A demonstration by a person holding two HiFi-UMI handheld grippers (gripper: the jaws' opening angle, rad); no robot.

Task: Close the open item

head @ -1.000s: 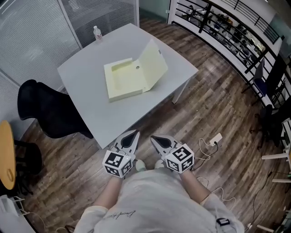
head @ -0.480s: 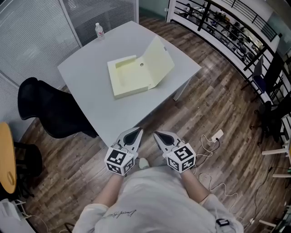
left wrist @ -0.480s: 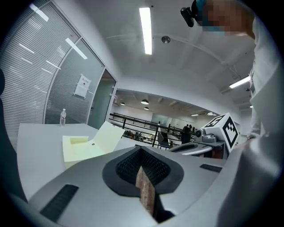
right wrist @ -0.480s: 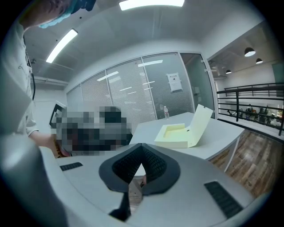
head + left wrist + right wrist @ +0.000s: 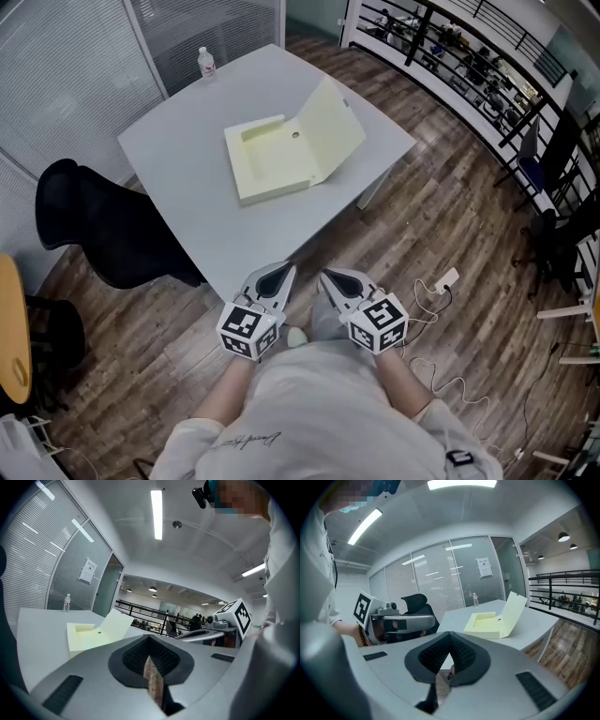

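Hanging low before the person's waist, the left tongs (image 5: pixel 278 271) and right tongs (image 5: pixel 329 276) sit side by side, each clenched on nothing, tips aimed toward the bench (image 5: pixel 187 202). Farther off, mid-bench, lies the pale yellow box file (image 5: pixel 270 161), open, its tray flat and askew to the bench edges. Its lid (image 5: pixel 335 128), hinged along the right side, stands half raised and leans rightward.
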